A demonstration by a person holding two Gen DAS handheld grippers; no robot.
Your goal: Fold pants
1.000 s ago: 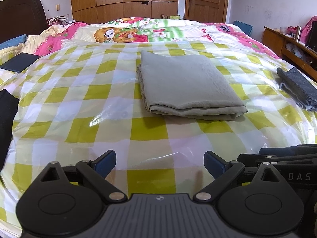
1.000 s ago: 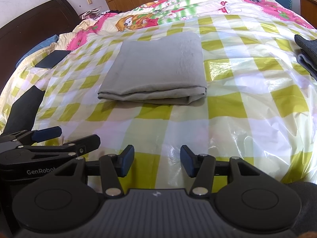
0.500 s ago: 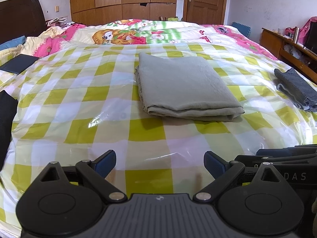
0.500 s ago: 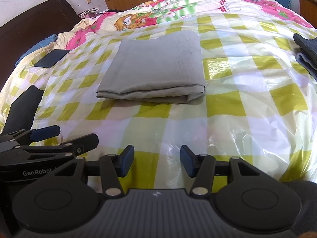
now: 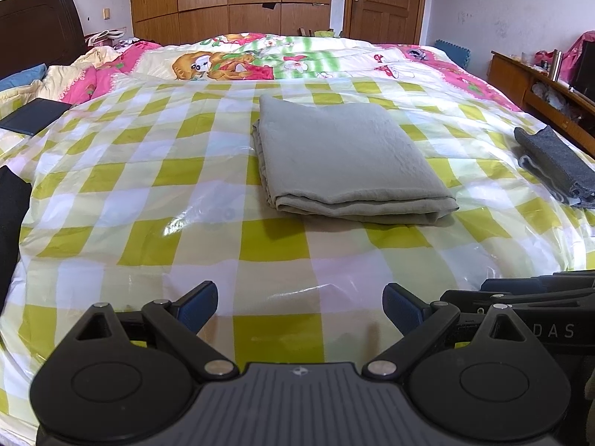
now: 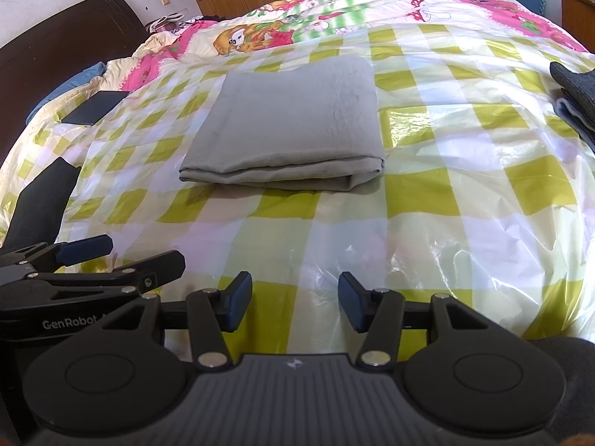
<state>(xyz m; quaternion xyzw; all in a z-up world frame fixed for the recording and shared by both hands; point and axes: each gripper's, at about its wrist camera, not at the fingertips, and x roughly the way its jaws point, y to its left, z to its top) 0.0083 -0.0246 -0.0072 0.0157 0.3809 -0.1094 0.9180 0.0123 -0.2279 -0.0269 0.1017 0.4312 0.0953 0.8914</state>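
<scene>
Pants [image 5: 346, 156] folded on bed [image 5: 111, 200]; both hand-held grippers empty, spread.

Both wrist cameras are tilting slightly upward — the folded pants [image 5: 346, 160] are sitting lower in each view — nothing else is shifting.

Frame edges crop the dark folded garment [image 6: 574, 89] and black cloth [image 5: 11, 223]

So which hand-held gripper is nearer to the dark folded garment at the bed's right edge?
Right. The right hand-held gripper is beside the left hand-held gripper, on the side toward the garment; neither touches it.
</scene>
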